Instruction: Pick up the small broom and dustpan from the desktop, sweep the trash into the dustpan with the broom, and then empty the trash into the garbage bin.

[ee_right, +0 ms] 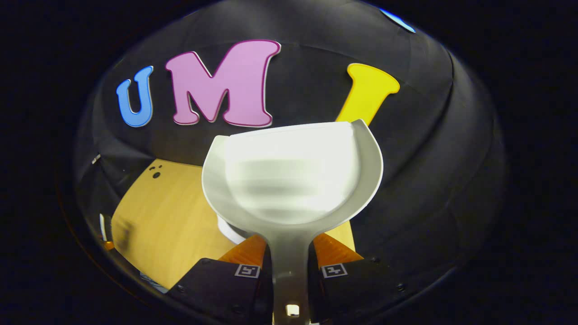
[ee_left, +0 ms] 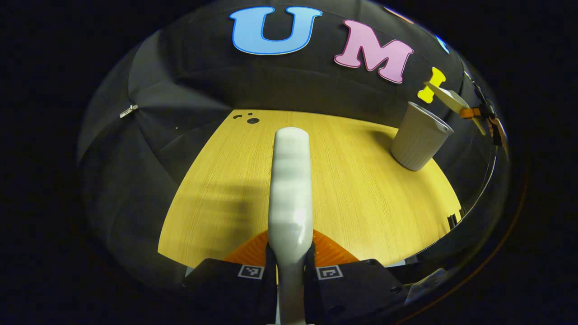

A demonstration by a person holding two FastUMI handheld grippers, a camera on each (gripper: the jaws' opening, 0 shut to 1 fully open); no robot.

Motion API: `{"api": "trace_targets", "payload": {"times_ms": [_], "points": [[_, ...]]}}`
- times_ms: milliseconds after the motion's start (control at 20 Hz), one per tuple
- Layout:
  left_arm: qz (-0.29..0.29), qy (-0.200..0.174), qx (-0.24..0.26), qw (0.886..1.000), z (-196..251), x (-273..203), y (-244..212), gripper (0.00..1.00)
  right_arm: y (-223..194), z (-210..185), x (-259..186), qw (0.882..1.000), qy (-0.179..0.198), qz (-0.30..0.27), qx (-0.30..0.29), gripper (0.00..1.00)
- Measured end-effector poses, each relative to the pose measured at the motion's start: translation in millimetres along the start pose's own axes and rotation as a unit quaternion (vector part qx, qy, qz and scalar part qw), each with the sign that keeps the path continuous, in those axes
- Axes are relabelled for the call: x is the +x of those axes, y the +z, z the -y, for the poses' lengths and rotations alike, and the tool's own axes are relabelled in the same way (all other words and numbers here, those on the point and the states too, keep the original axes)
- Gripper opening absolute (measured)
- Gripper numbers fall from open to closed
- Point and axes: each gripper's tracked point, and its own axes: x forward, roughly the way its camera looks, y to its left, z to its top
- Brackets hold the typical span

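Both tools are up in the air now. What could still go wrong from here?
The dustpan is pinched only at its thin handle by the right gripper, so it might twist and spill. The garbage bin stands near the desk's edge; a bump could tip it. The broom might knock it too.

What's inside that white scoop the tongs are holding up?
The dustpan looks empty: its pale inner surface shows only blurry grey shading, no trash. It hides part of the wooden table and a white rim beneath it.

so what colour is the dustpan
Pale grey-white, plain with no pattern. The dustpan shows best in the right gripper view, held above the wooden desktop.
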Motion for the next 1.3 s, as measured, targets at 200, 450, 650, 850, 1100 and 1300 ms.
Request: {"api": "trace_targets", "payload": {"times_ms": [200,450,650,850,1100,1300], "points": [[-0.006,-0.007,-0.002,1.0,6,-4,-13,0.28,0,-66,-33,0.998,0.06,0.013,0.019,0.34],[-0.003,-0.024,-0.004,1.0,15,1,-17,0.27,-17,-154,-59,0.991,0.131,0.003,0.029,0.34],[-0.006,-0.029,-0.02,0.999,17,11,-15,0.27,-58,-237,-77,0.984,0.175,-0.017,0.019,0.34],[-0.011,-0.023,-0.016,1.0,15,21,-17,0.29,-107,-290,-67,0.977,0.202,-0.052,0.037,0.34],[-0.03,-0.024,-0.013,0.999,15,39,-26,0.29,-193,-320,-39,0.974,0.19,-0.122,0.027,0.34],[-0.051,-0.015,-0.013,0.998,13,61,-34,0.29,-258,-321,-8,0.969,0.167,-0.179,0.029,0.34]]}}
